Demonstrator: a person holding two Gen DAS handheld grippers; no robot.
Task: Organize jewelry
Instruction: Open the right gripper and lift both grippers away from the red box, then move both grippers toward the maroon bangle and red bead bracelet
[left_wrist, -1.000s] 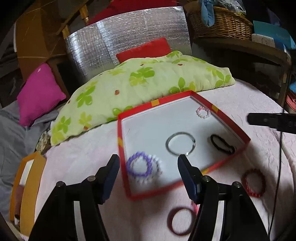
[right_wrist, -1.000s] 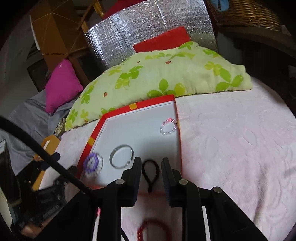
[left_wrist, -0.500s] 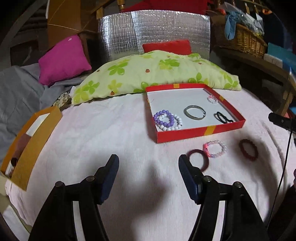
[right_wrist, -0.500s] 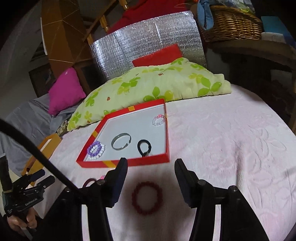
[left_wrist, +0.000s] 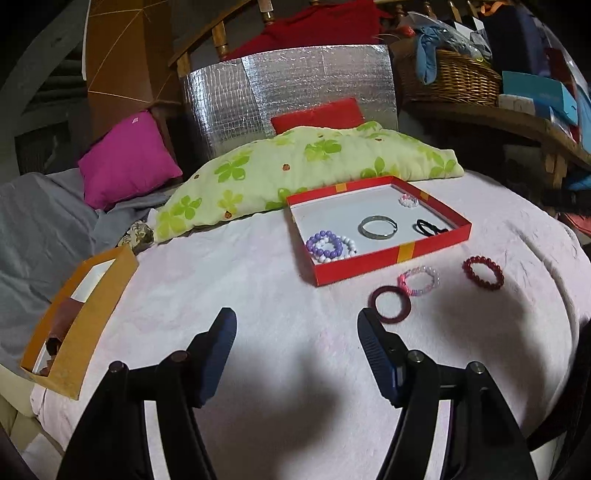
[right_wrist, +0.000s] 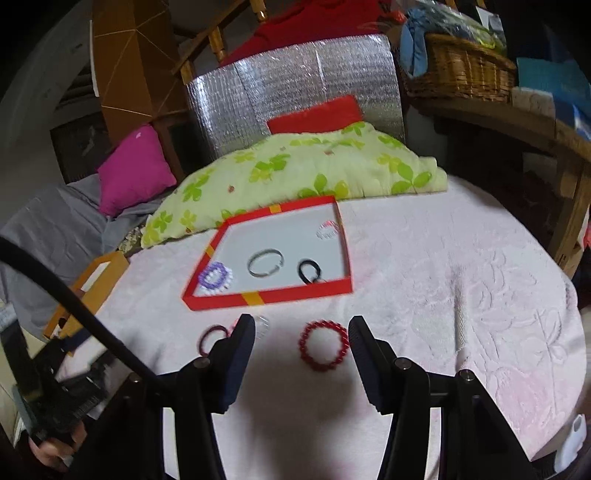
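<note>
Jewelry splits now: black hair tie (right_wrist: 309, 271), just dropped by the right tongs (right_wrist: 302, 338), lies in the red tray (left_wrist: 388, 258) on the bed, both tongs pulled back, spread and empty, red bead bracelet (right_wrist: 325, 345) probably next.

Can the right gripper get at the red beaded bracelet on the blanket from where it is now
Probably yes. The right gripper is open and empty, and the red beaded bracelet lies flat just ahead between its fingers.
</note>
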